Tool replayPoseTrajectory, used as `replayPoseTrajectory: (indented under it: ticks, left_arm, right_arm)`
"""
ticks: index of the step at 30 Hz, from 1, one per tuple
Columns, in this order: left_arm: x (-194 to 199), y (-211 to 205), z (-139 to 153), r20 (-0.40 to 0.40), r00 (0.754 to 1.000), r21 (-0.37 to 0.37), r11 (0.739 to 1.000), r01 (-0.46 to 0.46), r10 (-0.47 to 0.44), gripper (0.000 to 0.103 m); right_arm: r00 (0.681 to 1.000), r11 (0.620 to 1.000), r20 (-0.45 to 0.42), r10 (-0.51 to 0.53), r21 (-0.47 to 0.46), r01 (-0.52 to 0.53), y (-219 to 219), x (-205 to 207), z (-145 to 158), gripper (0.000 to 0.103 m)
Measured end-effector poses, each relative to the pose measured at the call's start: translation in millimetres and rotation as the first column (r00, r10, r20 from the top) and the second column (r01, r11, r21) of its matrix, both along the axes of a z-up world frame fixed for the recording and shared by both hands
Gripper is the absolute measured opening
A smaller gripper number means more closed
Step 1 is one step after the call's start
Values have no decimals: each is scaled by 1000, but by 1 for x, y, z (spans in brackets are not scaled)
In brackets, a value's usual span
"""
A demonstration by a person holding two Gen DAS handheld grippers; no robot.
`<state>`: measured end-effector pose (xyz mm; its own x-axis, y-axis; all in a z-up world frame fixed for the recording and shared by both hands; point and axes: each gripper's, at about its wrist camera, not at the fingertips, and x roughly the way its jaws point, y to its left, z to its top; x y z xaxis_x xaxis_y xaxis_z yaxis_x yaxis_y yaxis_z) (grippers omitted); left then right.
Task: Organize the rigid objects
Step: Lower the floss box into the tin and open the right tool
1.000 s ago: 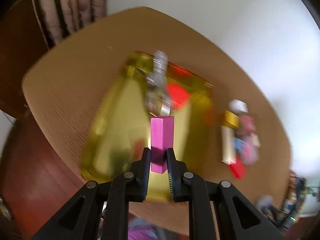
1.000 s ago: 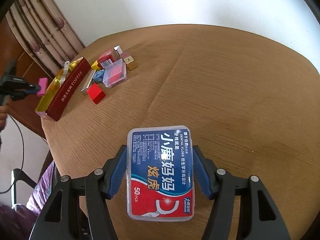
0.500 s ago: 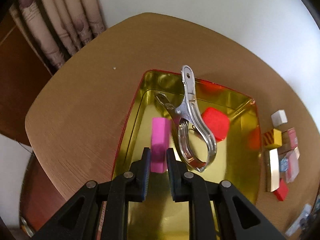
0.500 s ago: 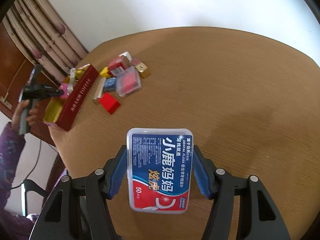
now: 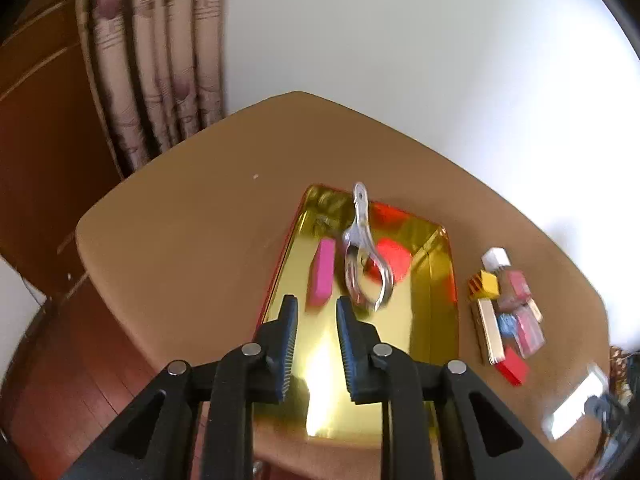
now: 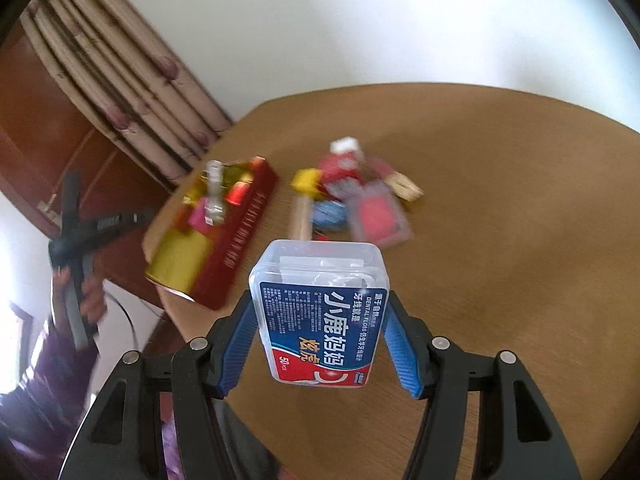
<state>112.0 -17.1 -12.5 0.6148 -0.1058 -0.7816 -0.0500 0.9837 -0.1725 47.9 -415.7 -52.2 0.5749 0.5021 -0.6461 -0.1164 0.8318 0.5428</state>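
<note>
The left gripper is seen in the left wrist view with its jaws narrowly apart and nothing between them; they have just been opening. Just beyond the fingertips a pink block lies flat on the floor of a gold tin tray, free of the pads. Beside it in the tray a metal clip rests with its handle against the far rim, and a red block lies behind the clip. To the right of the tray, on the tabletop, a cluster of small blocks and boxes is gathered, apart from the tray.

The right wrist view supplies what the left one lacks: the right gripper is closed on a clear plastic dental floss box, its blue pads pressed on the two long sides, and the box is held clear of the tabletop. In the left view this box appears only as a pale blur at the lower right edge. From the right side the red outer wall of the tray with its lettering is shown, which the left view hides, and the clip is seen standing above the rim. The person's hand on the left tool's handle is also visible only here, beyond the table edge. The cluster is blurred in this view, and its pieces cannot be told apart reliably.
</note>
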Motion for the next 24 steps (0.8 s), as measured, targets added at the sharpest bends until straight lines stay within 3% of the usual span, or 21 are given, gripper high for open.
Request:
replayPoseTrajectory:
  ticks: [2, 8, 11, 16, 20, 24]
  left_arm:
    - [-24, 11, 0, 12, 1000, -23, 1000, -15, 16, 21]
    - [-73, 27, -16, 43, 997, 45, 997, -65, 63, 21]
    - [-81, 35, -25, 59, 995, 69, 994, -87, 83, 21]
    - [-76, 42, -36, 23, 998, 21, 998, -65, 65, 21]
    - [-71, 48, -41, -6, 999, -34, 998, -53, 53, 21]
    - [-72, 47, -41, -3, 999, -36, 998, -43, 43, 21]
  right_arm:
    - [999, 999, 21, 34, 32, -34, 20, 15, 13, 59]
    - [990, 984, 39, 135, 115, -139, 89, 83, 35, 59]
    - [987, 982, 7, 161, 97, -161, 121, 117, 30, 59]
    - [985, 986, -57, 162, 56, -159, 159, 159, 11, 59]
    - [983, 986, -103, 152, 77, -145, 170, 176, -6, 59]
    - [979, 989, -140, 145, 41, -140, 180, 185, -19, 59]
